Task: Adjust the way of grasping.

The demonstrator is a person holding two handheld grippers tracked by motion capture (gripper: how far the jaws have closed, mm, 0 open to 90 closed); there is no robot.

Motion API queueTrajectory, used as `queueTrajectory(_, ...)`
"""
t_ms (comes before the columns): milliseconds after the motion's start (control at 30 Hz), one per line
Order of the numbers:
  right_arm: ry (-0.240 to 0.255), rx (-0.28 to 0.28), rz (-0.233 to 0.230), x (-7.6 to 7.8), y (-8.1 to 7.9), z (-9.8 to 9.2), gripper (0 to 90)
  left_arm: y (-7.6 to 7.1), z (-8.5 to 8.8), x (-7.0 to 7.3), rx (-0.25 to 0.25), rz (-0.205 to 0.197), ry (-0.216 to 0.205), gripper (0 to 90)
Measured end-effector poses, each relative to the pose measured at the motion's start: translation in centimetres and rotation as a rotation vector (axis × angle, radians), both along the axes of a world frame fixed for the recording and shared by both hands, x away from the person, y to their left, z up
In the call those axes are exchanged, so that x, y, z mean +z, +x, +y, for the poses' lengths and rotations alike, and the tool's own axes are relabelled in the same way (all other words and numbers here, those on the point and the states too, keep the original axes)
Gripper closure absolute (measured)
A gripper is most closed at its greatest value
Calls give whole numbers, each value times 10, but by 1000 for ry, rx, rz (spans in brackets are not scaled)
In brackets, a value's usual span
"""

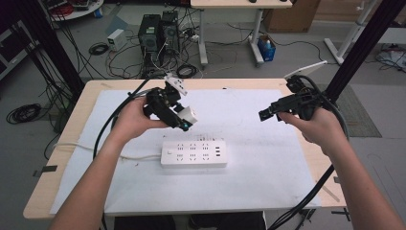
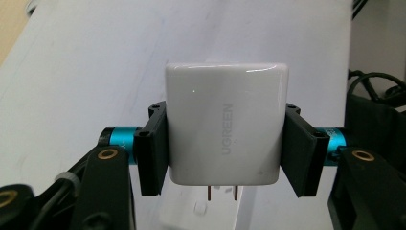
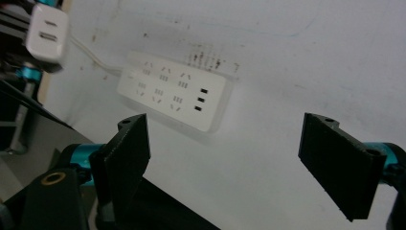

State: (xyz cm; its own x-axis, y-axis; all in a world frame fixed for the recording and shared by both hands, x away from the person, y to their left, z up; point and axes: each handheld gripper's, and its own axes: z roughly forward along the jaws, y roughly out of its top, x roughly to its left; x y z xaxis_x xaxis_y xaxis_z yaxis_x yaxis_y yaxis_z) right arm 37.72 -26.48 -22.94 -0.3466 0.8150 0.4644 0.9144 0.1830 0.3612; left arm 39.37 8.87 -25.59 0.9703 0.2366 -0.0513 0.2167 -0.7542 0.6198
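charger (image 1: 187,115) sits pinched in my left gripper (image 1: 178,116), held above the strip (image 1: 193,153) on the table (image 1: 268,167). right gripper (image 1: 266,114) hangs apart, holding nothing. left gripper view: jaws clamp the charger's (image 2: 225,129) sides, prongs toward me. right gripper view: jaws spread wide, strip (image 3: 174,94) beyond.

Only the power strip (image 1: 193,154) lies on the white mat (image 1: 268,163), with open room all around it.
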Motion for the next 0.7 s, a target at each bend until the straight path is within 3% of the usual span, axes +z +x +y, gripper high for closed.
queueTrajectory(33,24,-7,14,0,0,2,177,-1,-10,-2,-33,-13,-32,426)
queueTrajectory(67,90,-17,47,-2,1,7,216,-2,-13,-2,-45,-17,-42,425)
queueTrajectory(133,145,-32,77,-3,1,11,218,-2,-24,-4,-78,-21,-73,426)
queueTrajectory(233,174,-31,140,-6,2,24,254,-4,-38,-5,-129,-47,-92,425)
queueTrajectory(367,205,-35,161,-6,3,32,270,-5,-51,-5,-163,-68,-118,426)
queueTrajectory(467,242,-35,214,-8,5,42,272,-7,-58,-5,-196,-83,-153,426)
queueTrajectory(533,268,-35,234,-12,6,51,306,-8,-61,-4,-205,-97,-152,426)
queueTrajectory(633,261,-34,247,-16,8,59,326,-11,-66,-4,-205,-121,-143,426)
queueTrajectory(700,298,-32,269,-19,9,68,366,-12,-68,-4,-215,-128,-146,426)
